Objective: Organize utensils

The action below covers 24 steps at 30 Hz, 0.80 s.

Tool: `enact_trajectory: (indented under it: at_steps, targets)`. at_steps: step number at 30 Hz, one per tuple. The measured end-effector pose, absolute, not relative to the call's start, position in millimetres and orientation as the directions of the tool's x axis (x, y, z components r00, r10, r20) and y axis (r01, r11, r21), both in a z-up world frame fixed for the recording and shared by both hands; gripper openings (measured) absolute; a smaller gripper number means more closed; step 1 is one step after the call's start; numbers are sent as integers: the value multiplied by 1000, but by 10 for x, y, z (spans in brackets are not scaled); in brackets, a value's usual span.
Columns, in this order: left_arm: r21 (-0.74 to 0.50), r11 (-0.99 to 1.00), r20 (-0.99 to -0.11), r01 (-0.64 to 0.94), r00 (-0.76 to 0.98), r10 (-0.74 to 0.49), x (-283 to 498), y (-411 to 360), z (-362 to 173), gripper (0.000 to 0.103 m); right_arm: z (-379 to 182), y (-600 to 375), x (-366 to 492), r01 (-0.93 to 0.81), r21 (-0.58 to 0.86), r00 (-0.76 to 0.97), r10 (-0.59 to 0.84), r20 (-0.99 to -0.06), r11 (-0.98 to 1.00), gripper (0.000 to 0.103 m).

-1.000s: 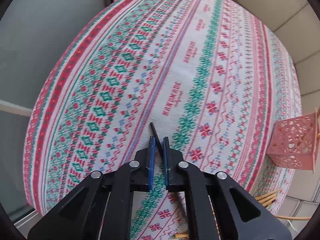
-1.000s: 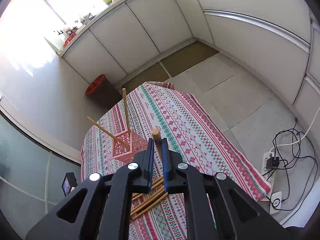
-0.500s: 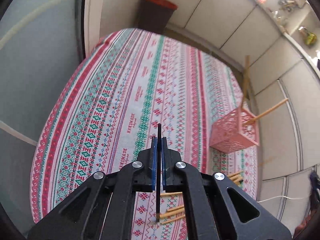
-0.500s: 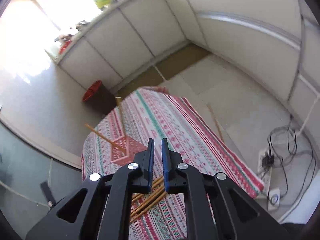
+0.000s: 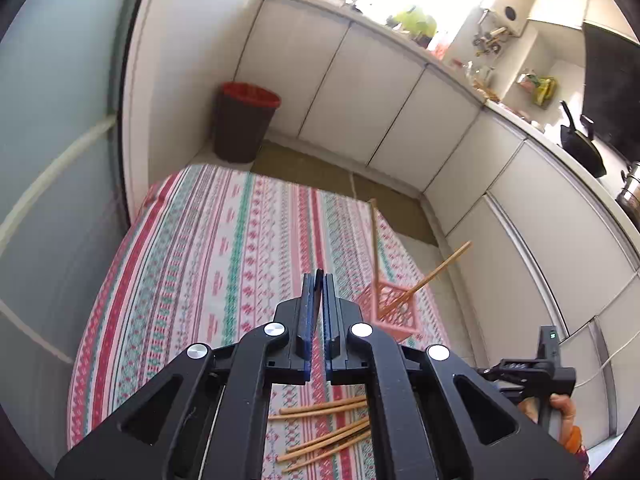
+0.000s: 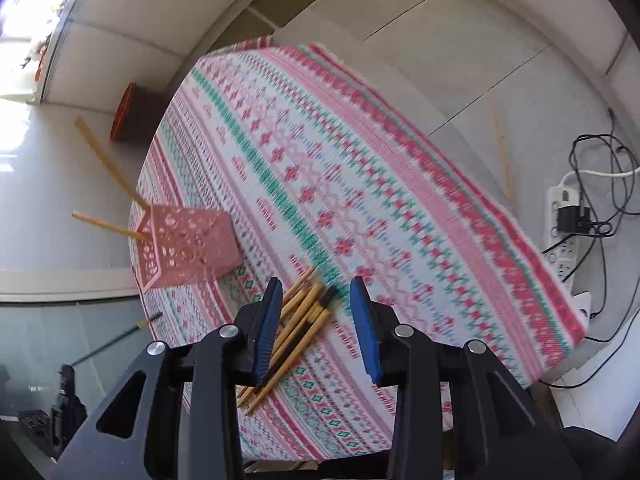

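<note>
1. Our left gripper [image 5: 317, 286] is raised and points forward, its two blue-padded jaws pressed almost together on a thin dark chopstick [image 5: 319, 280] whose tip pokes out just past the fingertips.
2. Our right gripper [image 6: 316, 300] tilts downward, its blue pads [image 6: 267, 322] spread wide apart with nothing between them.
3. In the left wrist view, the right gripper's black body shows at the lower right edge, with part of our right hand [image 5: 563, 414] wrapped around its handle.
4. Our left hand and both arms are out of sight.
</note>
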<state>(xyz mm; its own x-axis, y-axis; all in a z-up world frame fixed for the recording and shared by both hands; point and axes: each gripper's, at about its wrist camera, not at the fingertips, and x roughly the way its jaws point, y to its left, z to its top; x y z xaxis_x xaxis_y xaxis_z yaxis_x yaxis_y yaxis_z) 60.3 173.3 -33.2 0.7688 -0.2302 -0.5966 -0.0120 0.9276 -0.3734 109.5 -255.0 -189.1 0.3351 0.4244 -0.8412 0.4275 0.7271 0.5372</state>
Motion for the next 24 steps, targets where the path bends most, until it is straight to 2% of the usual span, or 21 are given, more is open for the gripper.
enact_trajectory:
  at_steps: [3,9,13,17,21,23,24]
  targets:
    - [-356,934,-566,37,787,-247,644,1599,-137,3,-1833,-2482,1099,407,568,368,441,-819,715,37]
    - [-302,943,-508,136,814,-280,841,1246,264,3,-1714,-2438,1138,355,600,411,457,-789,717,46]
    - [-280,941,-483,190,819,-309,982,986,417,3,-1803,-2466,1162,372,612,388,482,-786,698,46]
    - [-252,944,-498,214,807,-316,1173,763,368,3,-1841,-2442,1197,371,595,372,474,-798,713,46]
    - [-212,956,-580,201,762,-289,1426,566,45,5,-1934,-2366,1209,387,560,329,457,-826,733,46]
    - [-218,958,-601,188,748,-284,1454,572,-85,13,-2043,-2327,1203,419,538,289,455,-842,731,46]
    - [-239,954,-596,179,749,-289,1434,615,-127,23,-2110,-2306,1194,436,533,268,460,-846,725,46]
